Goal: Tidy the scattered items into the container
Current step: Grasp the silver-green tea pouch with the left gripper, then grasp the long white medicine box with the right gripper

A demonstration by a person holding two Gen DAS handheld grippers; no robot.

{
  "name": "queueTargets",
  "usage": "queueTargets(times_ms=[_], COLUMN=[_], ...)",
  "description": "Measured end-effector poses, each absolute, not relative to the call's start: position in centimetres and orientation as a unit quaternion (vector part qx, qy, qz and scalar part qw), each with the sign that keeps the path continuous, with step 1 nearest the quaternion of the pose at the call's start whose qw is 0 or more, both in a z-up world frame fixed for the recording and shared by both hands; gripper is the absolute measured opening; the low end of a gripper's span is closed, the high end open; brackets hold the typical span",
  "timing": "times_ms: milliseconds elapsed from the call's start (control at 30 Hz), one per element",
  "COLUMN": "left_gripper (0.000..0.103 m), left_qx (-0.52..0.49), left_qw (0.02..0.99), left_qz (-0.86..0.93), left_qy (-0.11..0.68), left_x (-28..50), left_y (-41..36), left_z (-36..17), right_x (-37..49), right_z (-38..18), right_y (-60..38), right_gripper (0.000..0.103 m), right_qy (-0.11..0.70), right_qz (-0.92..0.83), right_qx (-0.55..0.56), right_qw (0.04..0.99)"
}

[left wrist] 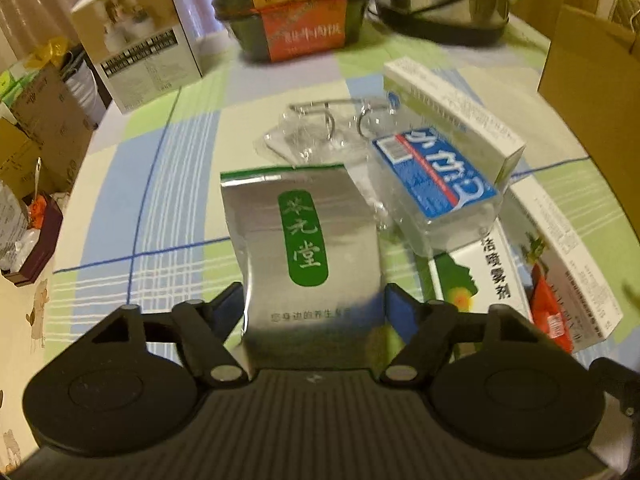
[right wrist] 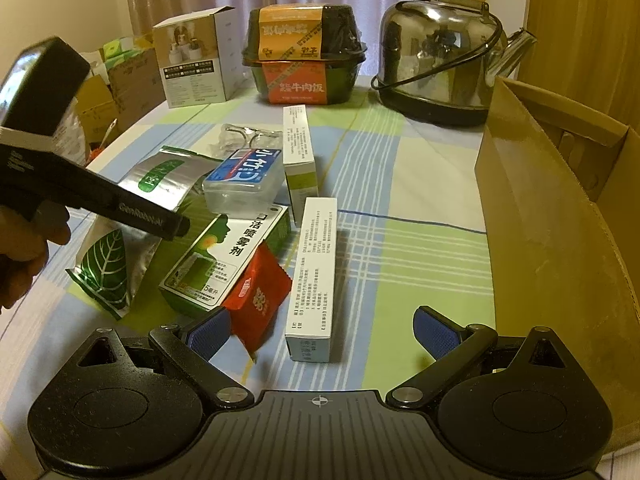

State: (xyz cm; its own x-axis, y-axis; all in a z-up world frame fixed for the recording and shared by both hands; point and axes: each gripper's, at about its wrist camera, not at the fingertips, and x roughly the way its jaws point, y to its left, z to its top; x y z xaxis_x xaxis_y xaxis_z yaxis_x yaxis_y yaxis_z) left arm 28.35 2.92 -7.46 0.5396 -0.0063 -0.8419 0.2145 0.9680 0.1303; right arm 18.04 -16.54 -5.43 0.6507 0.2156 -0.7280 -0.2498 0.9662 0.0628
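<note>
The left gripper (left wrist: 314, 304) straddles the silver pouch (left wrist: 300, 248) at lower centre, jaws spread beside its edges, not clearly pinching yet: the grasp is in hand. The right gripper (right wrist: 320, 330) hovers with jaws wide and empty. Next: close, lift, carry to the cardboard box (right wrist: 560, 216) at right.
</note>
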Motion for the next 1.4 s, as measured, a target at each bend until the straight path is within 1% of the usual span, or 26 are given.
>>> queueTargets(times_ms=[33, 67, 100, 167, 500, 533, 567, 600, 733, 800, 833, 900, 933, 967, 1400], left_gripper=[0.061, 0.048, 0.045, 0.042, 0.04, 0.04, 0.04, 0.04, 0.04, 0.04, 0.04, 0.04, 0.04, 0.04, 0.04], left_qx=[0.11, 0.112, 0.112, 0.104, 0.091, 0.088, 0.085, 0.083, 0.078, 0.077, 0.076, 0.074, 0.075, 0.076, 0.064], left_qw=[0.869, 0.869, 0.869, 0.866, 0.869, 0.869, 0.869, 0.869, 0.867, 0.866, 0.866, 0.866, 0.866, 0.866, 0.866], left_qz=[-0.063, -0.064, -0.065, -0.074, -0.081, -0.081, -0.082, -0.083, -0.088, -0.09, -0.091, -0.093, -0.094, -0.095, -0.105], left_qy=[0.477, 0.478, 0.478, 0.483, 0.48, 0.48, 0.48, 0.48, 0.484, 0.485, 0.485, 0.486, 0.485, 0.485, 0.484], left_x=[28.4, 28.3, 28.2, 27.8, 24.1, 23.8, 23.7, 23.6, 23.3, 23.2, 23.2, 23.0, 22.9, 22.8, 19.4], left_y=[3.0, 3.1, 3.3, 3.8, 6.1, 6.2, 6.2, 6.2, 6.1, 6.0, 5.9, 5.8, 5.8, 5.7, 4.6], left_z=[-7.6, -7.5, -7.3, -6.9, -5.3, -5.2, -5.2, -5.2, -5.5, -5.6, -5.7, -5.8, -5.8, -5.7, -4.0], right_x=[18.1, 18.3, 18.4, 18.7, 21.0, 21.2, 21.6, 22.0, 23.6, 24.3, 24.6, 24.9, 24.9, 24.9, 20.1], right_z=[-5.5, -5.5, -5.6, -5.6, -5.1, -5.1, -5.2, -5.3, -6.5, -7.3, -7.7, -8.1, -8.2, -8.1, -5.8], right_y=[-16.6, -16.5, -16.6, -16.6, -16.2, -16.2, -16.2, -16.2, -15.8, -15.4, -15.2, -15.1, -15.1, -15.1, -16.0], right_gripper=[0.102, 0.102, 0.102, 0.102, 0.102, 0.096, 0.08, 0.075, 0.075, 0.062, 0.052, 0.045, 0.033, 0.029, 0.029], right_qy=[0.398, 0.398, 0.398, 0.397, 0.386, 0.387, 0.389, 0.396, 0.418, 0.432, 0.438, 0.445, 0.446, 0.446, 0.441], right_qz=[0.128, 0.128, 0.128, 0.126, 0.108, 0.104, 0.101, 0.102, 0.101, 0.107, 0.109, 0.108, 0.108, 0.108, 0.095], right_qx=[-0.021, -0.021, -0.021, -0.019, -0.012, -0.013, -0.015, -0.013, -0.014, -0.015, -0.018, -0.022, -0.022, -0.023, -0.022], right_qw=[0.908, 0.908, 0.908, 0.909, 0.916, 0.916, 0.916, 0.912, 0.903, 0.895, 0.892, 0.889, 0.888, 0.888, 0.892])
